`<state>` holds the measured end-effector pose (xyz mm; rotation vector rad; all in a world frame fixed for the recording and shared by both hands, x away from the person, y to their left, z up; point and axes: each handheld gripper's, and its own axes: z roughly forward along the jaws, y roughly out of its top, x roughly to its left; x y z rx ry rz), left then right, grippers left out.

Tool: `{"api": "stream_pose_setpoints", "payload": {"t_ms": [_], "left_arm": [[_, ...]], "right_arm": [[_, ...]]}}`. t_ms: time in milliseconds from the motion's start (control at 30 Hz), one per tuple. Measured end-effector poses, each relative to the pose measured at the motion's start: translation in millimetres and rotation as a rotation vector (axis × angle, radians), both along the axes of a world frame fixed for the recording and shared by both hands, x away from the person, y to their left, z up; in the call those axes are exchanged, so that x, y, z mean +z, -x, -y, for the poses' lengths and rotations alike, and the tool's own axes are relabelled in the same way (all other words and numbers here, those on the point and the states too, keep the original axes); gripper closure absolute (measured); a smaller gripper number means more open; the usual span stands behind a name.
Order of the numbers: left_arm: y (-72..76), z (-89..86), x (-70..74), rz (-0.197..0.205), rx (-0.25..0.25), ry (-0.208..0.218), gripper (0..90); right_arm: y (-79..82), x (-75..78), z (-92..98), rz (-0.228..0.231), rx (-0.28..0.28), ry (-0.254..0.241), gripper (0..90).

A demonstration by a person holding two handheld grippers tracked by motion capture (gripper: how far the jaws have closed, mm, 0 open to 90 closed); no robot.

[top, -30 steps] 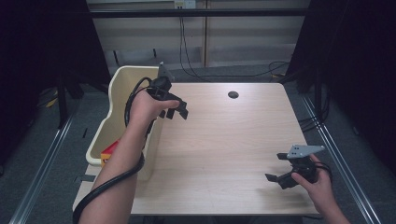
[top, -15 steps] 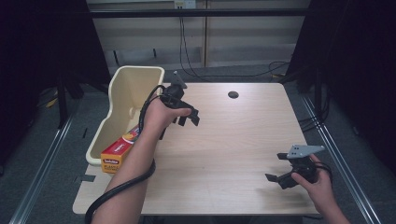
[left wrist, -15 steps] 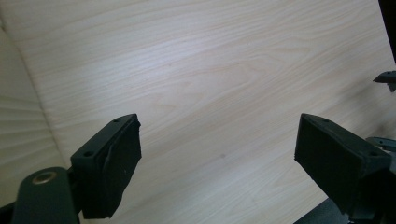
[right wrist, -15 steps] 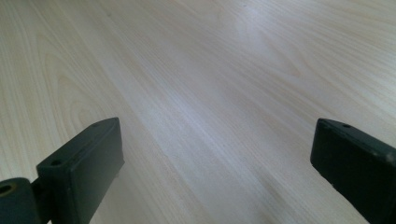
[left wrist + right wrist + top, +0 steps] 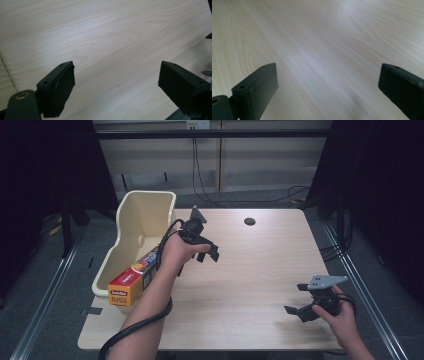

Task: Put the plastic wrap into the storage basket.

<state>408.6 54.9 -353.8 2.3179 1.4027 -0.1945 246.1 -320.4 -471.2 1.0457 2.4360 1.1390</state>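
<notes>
In the high view, the left gripper (image 5: 209,251) hangs over the left half of the table (image 5: 250,270), just beside the cream bin (image 5: 142,215) that stands at the table's left edge. A box (image 5: 131,282) with red, orange and yellow print lies in the near end of the bin, tilted, one end poking over the rim, close under the person's left forearm. The left gripper's jaws have just been opening and hold nothing. The right gripper (image 5: 299,301) sits low at the near right corner of the table, well apart from the bin, its grey plate on top and its jaws spread and empty. A dark round hole (image 5: 249,221) marks the far side of the table. In the left gripper view, the two black jaws stand wide apart with bare wood between them. In the right gripper view, the jaws likewise stand wide, with bare wood grain between them.
</notes>
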Motion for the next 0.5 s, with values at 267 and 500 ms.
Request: {"api": "stream_pose_setpoints", "payload": {"t_ms": [267,500], "left_arm": [[1.5,1.3,-16.0,-0.01,-0.01,0.007,13.4],[5.8,3.9,-25.6,-0.012,-0.03,0.014,13.3]], "right_arm": [[0.2,0.1,0.3,-0.004,-0.002,0.003,2.4],[0.0,-0.2,0.2,-0.003,-0.001,0.004,2.4]]}}
